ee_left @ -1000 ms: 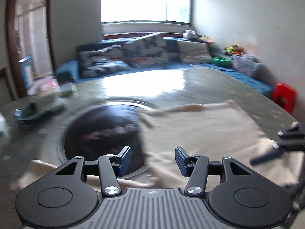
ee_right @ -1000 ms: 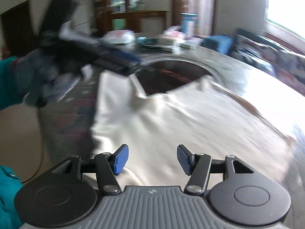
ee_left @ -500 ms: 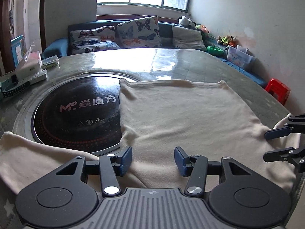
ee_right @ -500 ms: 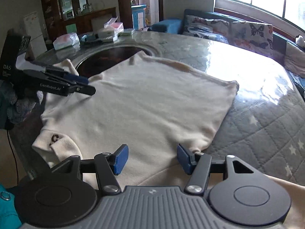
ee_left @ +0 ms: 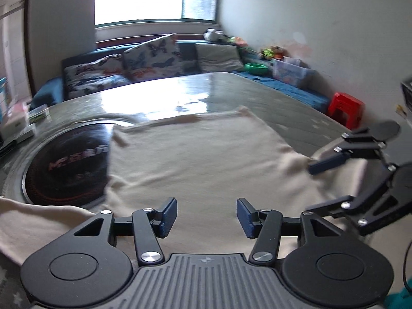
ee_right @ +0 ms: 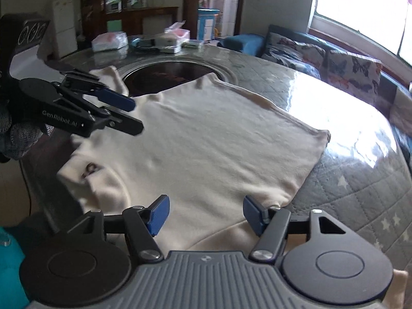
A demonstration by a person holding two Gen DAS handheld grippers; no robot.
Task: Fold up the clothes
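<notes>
A cream sweater [ee_left: 195, 159] lies spread flat on the round table, partly over the dark centre disc; it also shows in the right wrist view [ee_right: 211, 152]. My left gripper [ee_left: 207, 215] is open and empty, just above the garment's near edge; it appears from the side in the right wrist view [ee_right: 132, 117]. My right gripper [ee_right: 206, 215] is open and empty over the sweater's near corner; it appears at the right of the left wrist view [ee_left: 312, 186]. One sleeve [ee_left: 38, 221] lies out to the left.
The table has a grey quilted cover [ee_right: 360, 195] and a dark round centre disc [ee_left: 69, 167]. Boxes and packets [ee_right: 144, 41] sit at its far side. A sofa with butterfly cushions [ee_left: 144, 61] and a red stool [ee_left: 346, 109] stand beyond.
Both grippers stayed open. The left view has lifted and tilted a little; the right gripper has risen and come closer at its right side. The sweater lies much as half a second ago.
</notes>
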